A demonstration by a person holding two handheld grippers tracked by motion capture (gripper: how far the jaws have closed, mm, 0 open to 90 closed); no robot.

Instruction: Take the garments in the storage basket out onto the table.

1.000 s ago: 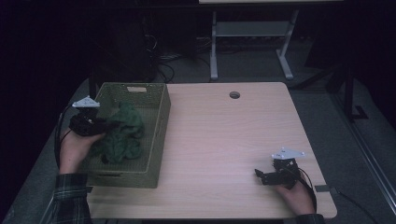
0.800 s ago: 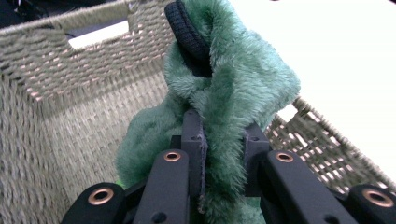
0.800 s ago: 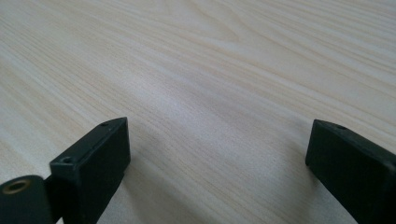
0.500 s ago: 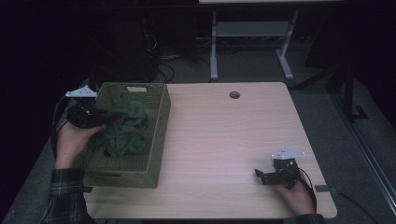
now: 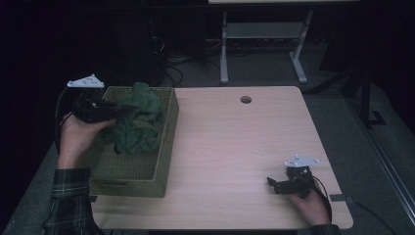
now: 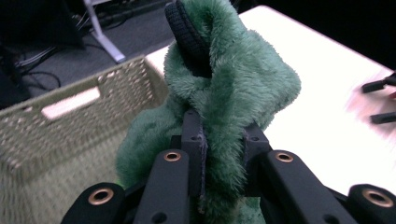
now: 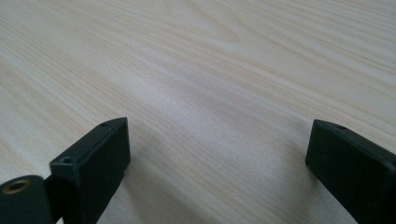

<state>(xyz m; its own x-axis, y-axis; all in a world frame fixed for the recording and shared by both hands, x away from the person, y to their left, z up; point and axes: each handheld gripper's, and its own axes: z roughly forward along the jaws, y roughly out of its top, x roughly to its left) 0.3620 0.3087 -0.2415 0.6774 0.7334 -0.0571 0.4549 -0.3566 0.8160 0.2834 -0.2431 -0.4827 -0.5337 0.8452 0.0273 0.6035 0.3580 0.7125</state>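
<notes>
Big light wood table takes up most of the high view. Over at its 9 o'clock edge sits a woven olive basket, long side running 12 to 6. Bunched over the basket's 12 o'clock end is a fuzzy green cloth, lifted up with a fold poking above the rim. The left gripper is at the cloth's 9 o'clock, clamped narrow on a wad of that fur. Down at the table's 5 o'clock, the right gripper rests low on bare wood, jaws wide with nothing between them.
</notes>
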